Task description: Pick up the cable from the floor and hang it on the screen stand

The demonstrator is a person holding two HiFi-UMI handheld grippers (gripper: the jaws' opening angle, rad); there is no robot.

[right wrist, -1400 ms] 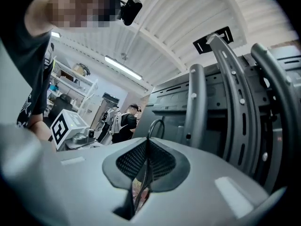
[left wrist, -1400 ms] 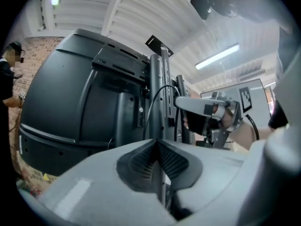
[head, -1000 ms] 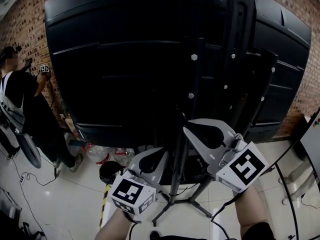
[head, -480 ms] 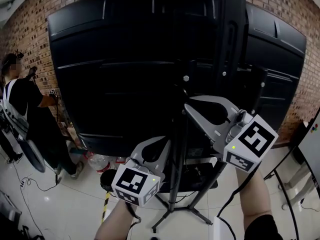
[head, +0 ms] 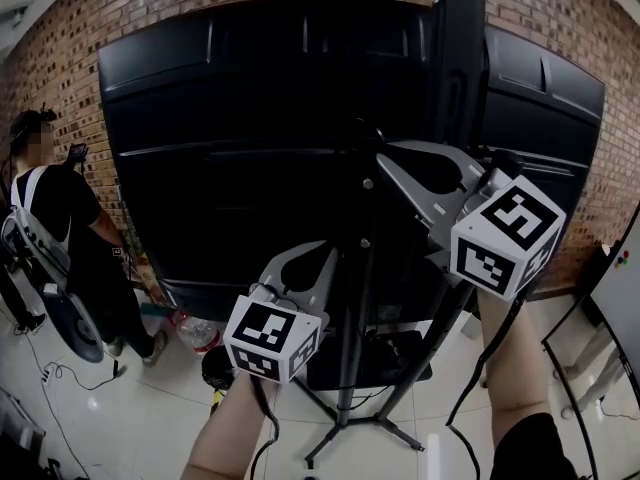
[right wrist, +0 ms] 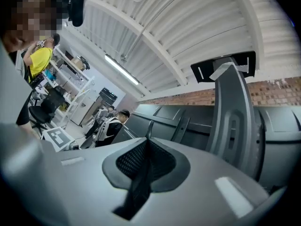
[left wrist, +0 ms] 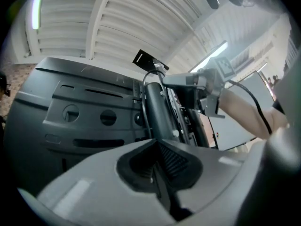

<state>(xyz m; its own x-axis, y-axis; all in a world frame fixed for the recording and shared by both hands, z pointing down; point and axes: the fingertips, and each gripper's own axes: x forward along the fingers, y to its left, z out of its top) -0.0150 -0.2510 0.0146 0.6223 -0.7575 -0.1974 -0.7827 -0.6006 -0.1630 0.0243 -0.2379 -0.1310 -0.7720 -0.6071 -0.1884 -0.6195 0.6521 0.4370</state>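
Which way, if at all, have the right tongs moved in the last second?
Yes, upward: the right tongs now sit well above the bottom edge of the screen; earlier they were level with it.

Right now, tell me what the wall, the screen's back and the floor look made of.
Wall: rough red brick, pale mortar lines. Screen's back: probably moulded black plastic, matt, ribbed. Floor: likely glazed white tile, judging by its glossy reflections.

Red brick wall [head: 70,18] behind; glossy white tile floor [head: 140,418]; ribbed white ceiling [right wrist: 188,22] w/ 1 lit strip light [right wrist: 121,69] (shelving [right wrist: 75,86] below).
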